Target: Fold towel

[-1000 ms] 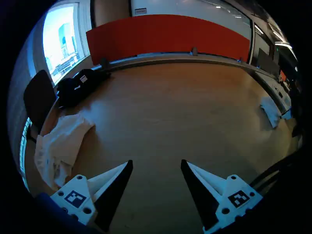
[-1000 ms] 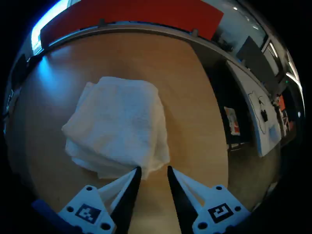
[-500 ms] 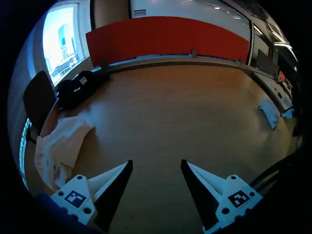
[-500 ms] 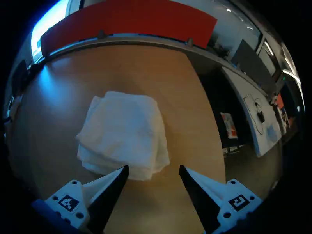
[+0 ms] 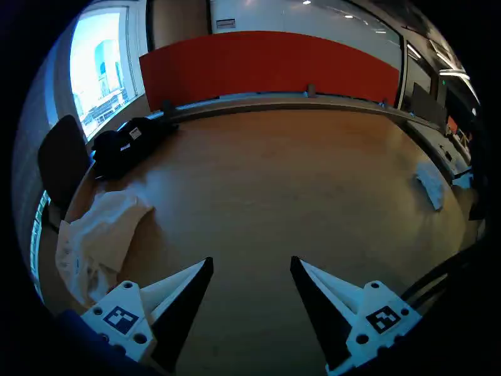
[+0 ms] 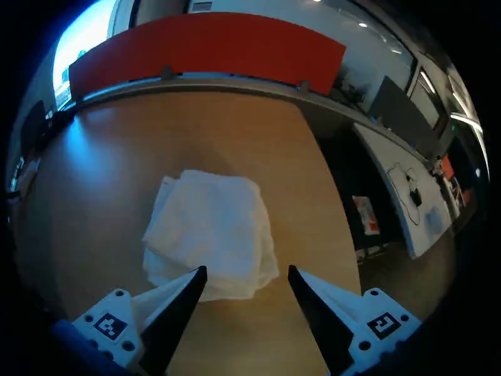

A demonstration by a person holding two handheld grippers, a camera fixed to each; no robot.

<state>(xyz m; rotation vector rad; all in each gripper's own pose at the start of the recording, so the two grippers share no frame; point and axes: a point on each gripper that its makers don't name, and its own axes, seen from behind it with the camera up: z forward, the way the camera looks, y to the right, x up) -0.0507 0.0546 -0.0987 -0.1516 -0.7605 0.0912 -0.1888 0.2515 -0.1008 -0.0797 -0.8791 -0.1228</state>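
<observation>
Both our left gripper and right gripper have released jaws; we see the folded towel by the right one's tips.

White hand-held gripper, black pads, square markers

- The desk is smooth, wood-look board with a soft sheen.
- The towel is white cloth, nubbly and matt.
- The right hand-held gripper has matt white plastic fingers with black inner faces.
- The pale cloth looks thin and creased.
- The black bag is matt fabric.
</observation>
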